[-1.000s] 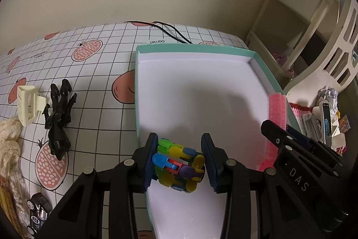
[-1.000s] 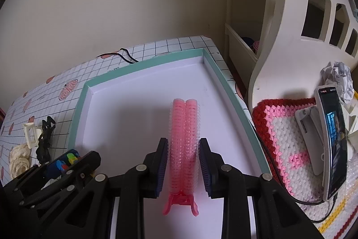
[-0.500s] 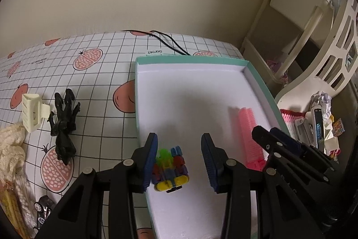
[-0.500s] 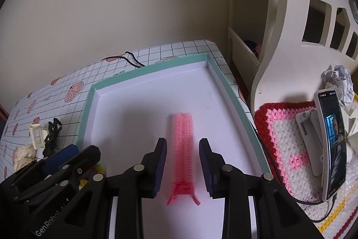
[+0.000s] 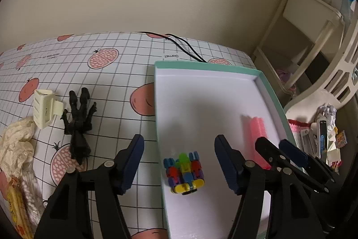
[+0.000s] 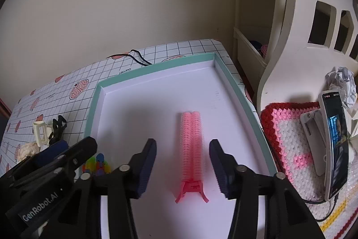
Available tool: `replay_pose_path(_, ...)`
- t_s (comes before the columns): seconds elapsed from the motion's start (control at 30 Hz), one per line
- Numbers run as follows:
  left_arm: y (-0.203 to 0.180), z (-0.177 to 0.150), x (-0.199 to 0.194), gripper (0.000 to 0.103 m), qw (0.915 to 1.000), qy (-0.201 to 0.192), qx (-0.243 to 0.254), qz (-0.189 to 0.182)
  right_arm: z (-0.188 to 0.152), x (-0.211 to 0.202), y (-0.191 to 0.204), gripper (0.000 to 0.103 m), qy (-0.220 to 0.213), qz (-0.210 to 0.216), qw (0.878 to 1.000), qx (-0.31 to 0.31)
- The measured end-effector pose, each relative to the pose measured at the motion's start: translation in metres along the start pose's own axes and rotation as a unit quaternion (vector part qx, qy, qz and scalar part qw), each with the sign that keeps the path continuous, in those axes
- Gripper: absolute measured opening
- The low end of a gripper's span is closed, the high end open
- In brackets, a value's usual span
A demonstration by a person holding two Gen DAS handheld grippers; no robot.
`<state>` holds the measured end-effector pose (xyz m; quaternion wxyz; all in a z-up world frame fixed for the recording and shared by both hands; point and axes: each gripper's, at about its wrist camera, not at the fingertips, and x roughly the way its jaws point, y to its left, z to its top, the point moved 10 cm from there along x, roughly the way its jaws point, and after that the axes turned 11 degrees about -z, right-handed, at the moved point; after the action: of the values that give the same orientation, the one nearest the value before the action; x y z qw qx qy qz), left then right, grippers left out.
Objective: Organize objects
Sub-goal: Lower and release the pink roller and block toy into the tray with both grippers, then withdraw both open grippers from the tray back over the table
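"GenRobot.AI" is printed on the left gripper body, seen at 8 o'clock in the right wrist view. That gripper now stands wide open over the multicoloured block toy, which it clamped a second ago and which lies released in the teal-rimmed tray. The right gripper has likewise spread apart around the pink hair clip on the tray floor at 3 o'clock.

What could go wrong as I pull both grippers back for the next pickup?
The left gripper is open just above the block toy; a low retreat might knock it. The right gripper straddles the pink hair clip and could drag it. Both grippers sit close together over the tray, so they may collide.
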<state>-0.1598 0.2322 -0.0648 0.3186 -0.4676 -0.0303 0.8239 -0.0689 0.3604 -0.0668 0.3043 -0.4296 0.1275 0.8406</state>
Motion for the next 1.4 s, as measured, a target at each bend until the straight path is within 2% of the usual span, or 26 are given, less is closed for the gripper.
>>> replay_pose_path(0.33,0.013,-0.002,0.000,0.085,0.9998,0.000,-0.015,0.011,-0.002,0.000,-0.003,0.070,0.001,-0.002,1.000,0.011)
replay_pose_path(0.5,0.018,-0.002,-0.002,0.088,0.9996,-0.003,-0.023,0.014,-0.002,0.001,-0.005,0.078,0.002,-0.001,1.000,0.014)
replay_pose_path(0.8,0.030,-0.004,-0.002,0.089,0.9990,-0.003,-0.034,0.030,-0.001,0.002,-0.005,0.088,0.000,0.001,1.000,0.015)
replay_pose_path(0.97,0.038,-0.003,-0.004,0.100,0.9983,-0.008,-0.041,0.040,-0.001,0.003,-0.008,0.094,0.001,0.000,1.000,0.021)
replay_pose_path(1.07,0.042,-0.002,-0.004,0.100,0.9979,-0.010,-0.047,0.043,0.000,0.002,-0.007,0.100,0.000,0.001,1.000,0.019)
replay_pose_path(1.4,0.052,-0.003,-0.008,0.101,0.9967,-0.018,-0.050,0.062,0.000,0.002,-0.008,0.103,-0.005,0.000,1.000,0.022)
